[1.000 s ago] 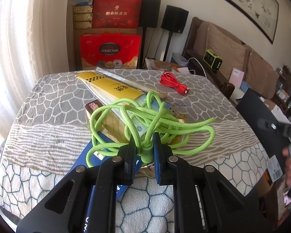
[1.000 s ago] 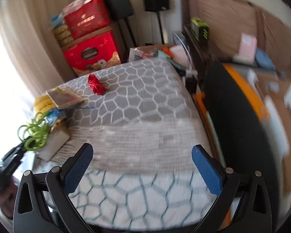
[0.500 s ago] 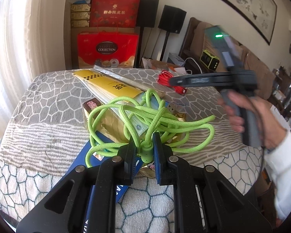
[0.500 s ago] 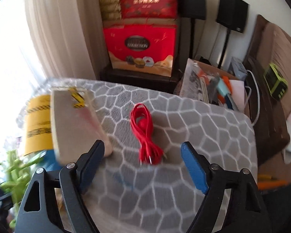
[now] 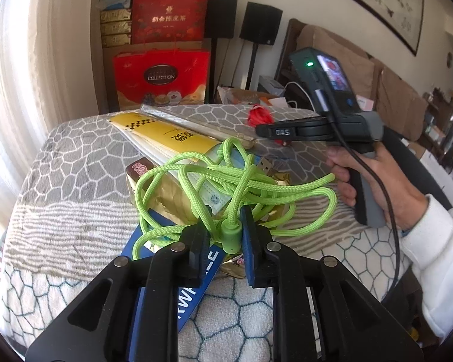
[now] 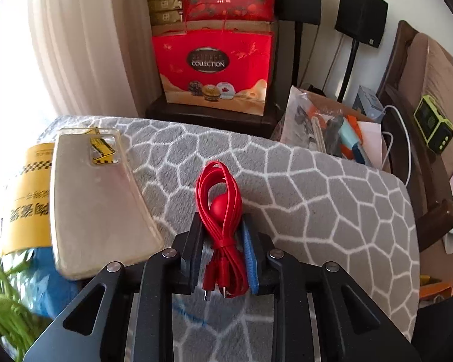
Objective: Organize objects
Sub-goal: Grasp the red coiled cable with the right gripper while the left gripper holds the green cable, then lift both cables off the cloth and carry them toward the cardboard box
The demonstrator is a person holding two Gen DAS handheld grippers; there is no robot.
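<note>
A lime-green braided cable (image 5: 256, 187) lies in a loose tangle on a pile of packets. Its green plug (image 5: 231, 236) stands between the jaws of my left gripper (image 5: 226, 229). Those jaws are opening, and a slim gap shows beside the plug on the left. A red flat cable (image 6: 217, 187), coiled and tied, lies on the grey patterned table cover (image 6: 317, 211). My right gripper (image 6: 222, 223) is closing on its near end, and both pads squeeze the bundle. In the left wrist view the right gripper (image 5: 271, 132) reaches over the red cable (image 5: 259, 116), held by a person's hand (image 5: 374, 178).
A clear phone case (image 6: 96, 199) lies left of the red cable, partly over a yellow packet (image 5: 172, 138). A gold box (image 5: 163, 193) and a blue card (image 5: 196, 271) sit under the green cable. Red gift boxes (image 6: 214, 63) stand behind the table.
The right gripper swung in from the right side to the red cable and its jaws closed around it. The left gripper stayed put and its jaws eased slightly off the green plug.
</note>
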